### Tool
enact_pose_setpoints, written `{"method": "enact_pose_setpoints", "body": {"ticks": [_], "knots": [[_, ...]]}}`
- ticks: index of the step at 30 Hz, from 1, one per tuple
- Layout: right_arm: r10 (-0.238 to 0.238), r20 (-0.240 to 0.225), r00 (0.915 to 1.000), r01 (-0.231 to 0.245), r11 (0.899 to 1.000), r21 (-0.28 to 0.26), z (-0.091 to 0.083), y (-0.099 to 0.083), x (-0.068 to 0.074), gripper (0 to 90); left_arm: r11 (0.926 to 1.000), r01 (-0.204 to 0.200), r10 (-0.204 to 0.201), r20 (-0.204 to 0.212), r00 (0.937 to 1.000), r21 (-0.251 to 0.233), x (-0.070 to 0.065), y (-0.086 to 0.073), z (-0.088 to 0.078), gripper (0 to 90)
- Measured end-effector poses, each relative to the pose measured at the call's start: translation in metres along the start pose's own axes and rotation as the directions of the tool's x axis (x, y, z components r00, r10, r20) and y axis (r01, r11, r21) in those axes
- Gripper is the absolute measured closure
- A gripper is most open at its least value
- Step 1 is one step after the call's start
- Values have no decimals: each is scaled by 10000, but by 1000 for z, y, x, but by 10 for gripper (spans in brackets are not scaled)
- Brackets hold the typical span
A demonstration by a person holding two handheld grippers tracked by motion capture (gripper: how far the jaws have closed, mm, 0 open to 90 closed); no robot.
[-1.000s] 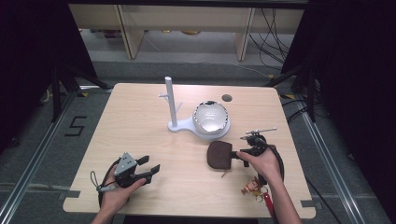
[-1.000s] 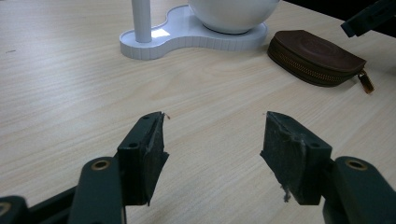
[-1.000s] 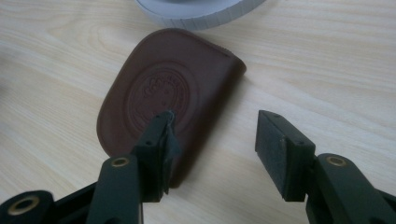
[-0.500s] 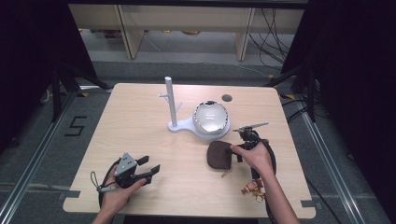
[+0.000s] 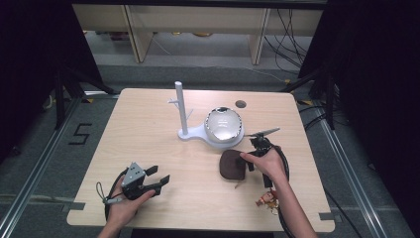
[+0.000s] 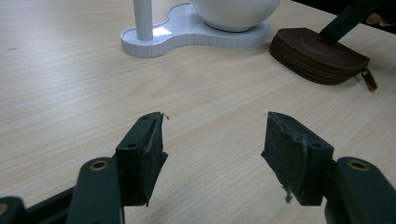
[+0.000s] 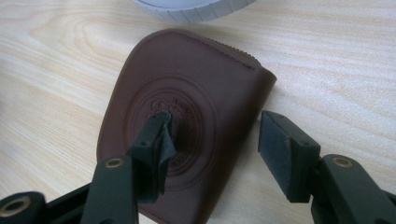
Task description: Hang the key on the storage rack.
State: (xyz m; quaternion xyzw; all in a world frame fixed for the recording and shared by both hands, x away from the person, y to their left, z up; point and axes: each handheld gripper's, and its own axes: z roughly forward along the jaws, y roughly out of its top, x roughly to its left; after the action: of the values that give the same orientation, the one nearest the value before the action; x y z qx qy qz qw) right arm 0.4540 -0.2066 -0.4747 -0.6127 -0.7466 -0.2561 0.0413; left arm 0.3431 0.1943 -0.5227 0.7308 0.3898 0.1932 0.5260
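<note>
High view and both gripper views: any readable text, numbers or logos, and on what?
"5": black mark on the floor left of the table.
Round embossed seal with ring lettering on the brown zip pouch: too faint to read.
Nothing else legible.

Matt brown leather pouch (image 7: pixel 187 116) on pale wood-grain table (image 7: pixel 56 60).

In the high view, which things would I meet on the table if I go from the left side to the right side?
Left gripper → white post of the stand → white ball-shaped object on the stand's base → brown zip pouch → right gripper → small figurine near the front edge.
</note>
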Motion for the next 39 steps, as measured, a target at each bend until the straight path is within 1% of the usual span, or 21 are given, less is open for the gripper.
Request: {"method": "enact_pose_setpoints", "body": {"ticks": [1,3,8,9,10,11,12,14,16,17,18,19,20,21,22,23,24,25,26,36,39], "knots": [[-1,-18,10000,1,9999,151,0,0,-1,450,10000,-1,1,-2,10000,4,0,0,0,369],[-73,-371,9993,73,10000,-1,1,1,-3,439,10000,-8,8,-10,10000,-5,0,0,0,369],[12,-300,9996,-4,9997,261,2,1,-1,412,10000,-7,7,-1,10000,16,0,0,0,369],[251,-129,9996,-246,9992,325,2,1,1,411,10000,-14,14,-13,10000,28,0,0,0,369],[-61,-268,9996,64,9999,136,4,1,-1,407,10000,-18,18,-14,10000,31,0,0,0,369],[-72,-297,9995,79,9997,213,4,1,-1,404,10000,-16,16,-5,10000,29,0,0,0,369],[225,-204,9995,-214,9982,553,3,1,0,403,10000,-19,19,-2,10000,31,0,0,0,369],[688,-415,9968,-649,9939,886,2,1,3,396,10000,-39,39,13,10000,19,0,0,0,369],[671,-338,9972,-644,9949,772,2,1,2,396,10000,-93,93,7,10000,36,0,0,0,369],[331,-429,9985,-306,9979,570,5,1,-2,396,9999,-99,99,16,9999,27,0,0,0,369],[412,-302,9987,-396,9980,491,5,1,-1,396,10000,-84,84,15,10000,29,0,0,0,369],[184,-561,9983,-158,9988,465,6,2,-4,402,10000,-92,92,17,10000,27,0,0,0,369],[285,-589,9979,-257,9985,474,6,2,-4,409,10000,-88,88,21,10000,28,0,0,0,369],[611,-368,9975,-589,9966,569,5,2,-3,409,10000,-84,84,24,10000,36,0,0,0,369],[611,-368,9975,-589,9966,569,5,2,-3,409,10000,-84,84,24,10000,36,0,0,0,369],[779,-681,9946,-731,9948,703,6,3,-4,408,10000,-79,79,18,10000,38,0,0,0,369],[1353,-631,9888,-1276,9854,1131,3,3,-1,408,10000,-85,84,22,10000,53,0,0,0,369],[1353,-631,9888,-1276,9854,1131,3,3,-1,408,10000,-85,84,22,10000,53,0,0,0,369],[613,-707,9956,-568,9963,644,7,3,-6,410,9999,-93,94,-64,9999,144,0,0,-1,369],[926,-1286,9874,-825,9932,816,10,3,-10,443,10000,-69,69,39,10000,49,0,0,0,369],[762,-1475,9861,-645,9945,823,11,2,-13,464,10000,-60,60,38,10000,58,0,0,0,368]]}}
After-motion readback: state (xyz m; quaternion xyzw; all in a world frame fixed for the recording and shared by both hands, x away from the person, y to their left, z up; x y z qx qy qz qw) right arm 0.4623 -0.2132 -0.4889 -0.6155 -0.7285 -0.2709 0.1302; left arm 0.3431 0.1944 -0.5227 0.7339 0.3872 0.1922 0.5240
